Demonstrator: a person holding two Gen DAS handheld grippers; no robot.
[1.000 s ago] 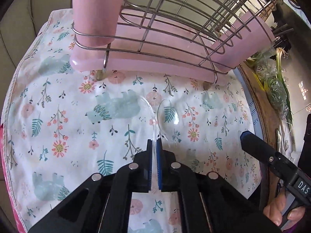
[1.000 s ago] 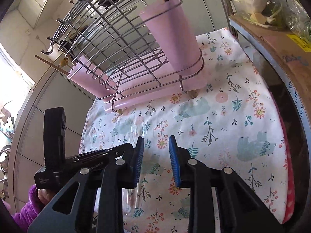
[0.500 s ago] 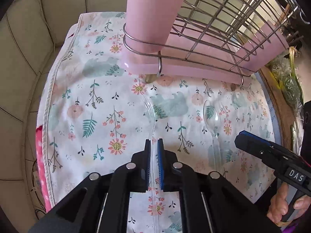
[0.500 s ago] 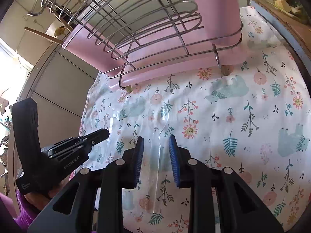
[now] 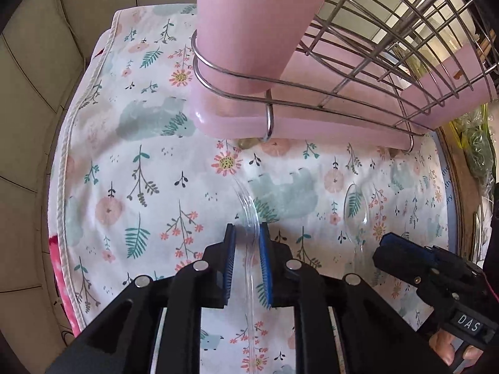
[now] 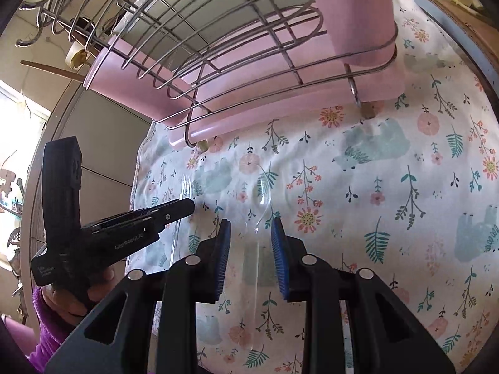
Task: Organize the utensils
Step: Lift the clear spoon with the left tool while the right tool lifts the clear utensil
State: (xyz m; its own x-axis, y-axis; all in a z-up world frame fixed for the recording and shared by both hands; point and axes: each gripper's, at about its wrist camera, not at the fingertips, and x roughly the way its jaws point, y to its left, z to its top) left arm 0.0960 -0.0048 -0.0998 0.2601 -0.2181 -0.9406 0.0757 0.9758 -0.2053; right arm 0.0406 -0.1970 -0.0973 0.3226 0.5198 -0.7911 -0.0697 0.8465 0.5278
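A clear plastic fork (image 5: pixel 248 208) lies on the floral cloth (image 5: pixel 140 162), its handle between the pads of my left gripper (image 5: pixel 247 233), which is open around it. Its tines show in the right wrist view (image 6: pixel 186 187). A clear plastic spoon (image 5: pixel 355 212) lies to its right. In the right wrist view the spoon (image 6: pixel 263 198) lies between the open pads of my right gripper (image 6: pixel 251 233). A pink utensil cup (image 5: pixel 255 31) sits in a wire ring at the near corner of the dish rack (image 5: pixel 389 62).
The wire rack stands on a pink drip tray (image 5: pixel 312 124) at the back of the cloth. Tiled wall (image 5: pixel 37 62) lies left. A cardboard box edge and bagged greens (image 5: pixel 474 143) lie to the right.
My left gripper has opened from shut on the fork, which now lies on the cloth. My right gripper moved down and forward over the spoon. Both views have moved closer to the rack.
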